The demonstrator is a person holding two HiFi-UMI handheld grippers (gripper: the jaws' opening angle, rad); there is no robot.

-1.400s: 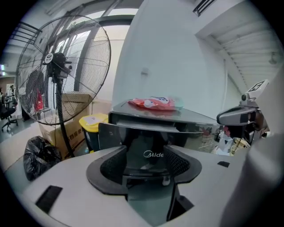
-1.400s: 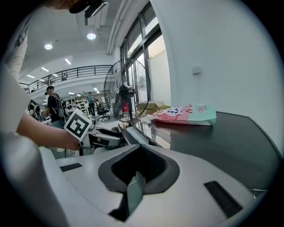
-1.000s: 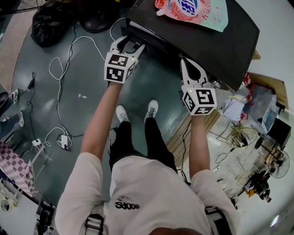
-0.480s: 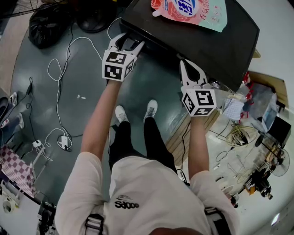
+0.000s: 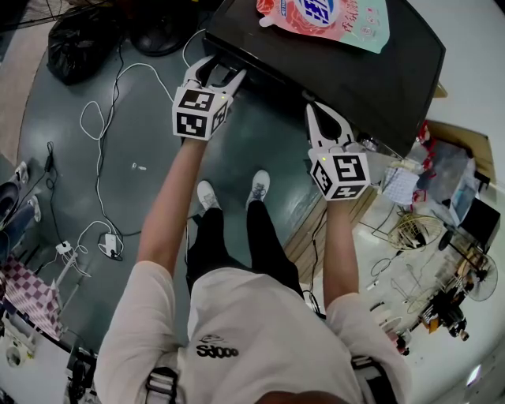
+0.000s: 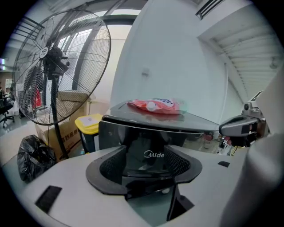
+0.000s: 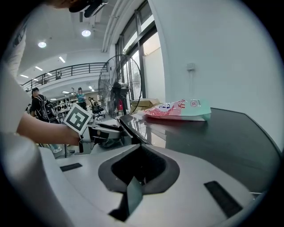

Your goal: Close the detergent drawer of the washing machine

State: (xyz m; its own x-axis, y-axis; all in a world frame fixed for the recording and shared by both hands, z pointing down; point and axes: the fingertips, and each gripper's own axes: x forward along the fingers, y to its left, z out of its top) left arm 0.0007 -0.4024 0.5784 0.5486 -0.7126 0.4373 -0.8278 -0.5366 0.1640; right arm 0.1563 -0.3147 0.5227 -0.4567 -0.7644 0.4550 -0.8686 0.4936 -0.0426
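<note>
The black washing machine (image 5: 371, 75) stands ahead of me with a pink detergent pouch (image 5: 327, 17) lying on its top. Its detergent drawer (image 5: 218, 60) is at the front's upper left corner; its glossy front with the logo (image 6: 151, 144) fills the left gripper view. My left gripper (image 5: 217, 75) is open, and the drawer front sits right at its fingertips, between the two pads (image 6: 111, 166). My right gripper (image 5: 316, 110) is shut on nothing and hangs just off the machine's front edge, further right. From the right gripper view the left gripper (image 7: 100, 133) shows against the drawer.
White cables (image 5: 102, 126) trail over the grey floor at left, beside a black bag (image 5: 75, 39). A large standing fan (image 6: 57, 66), a yellow bin (image 6: 88, 122) and a cardboard box (image 6: 62, 137) stand left of the machine. Cluttered parts (image 5: 426, 237) lie at right.
My left gripper has edged a little closer to the machine's front at the drawer. The right gripper has barely shifted.
</note>
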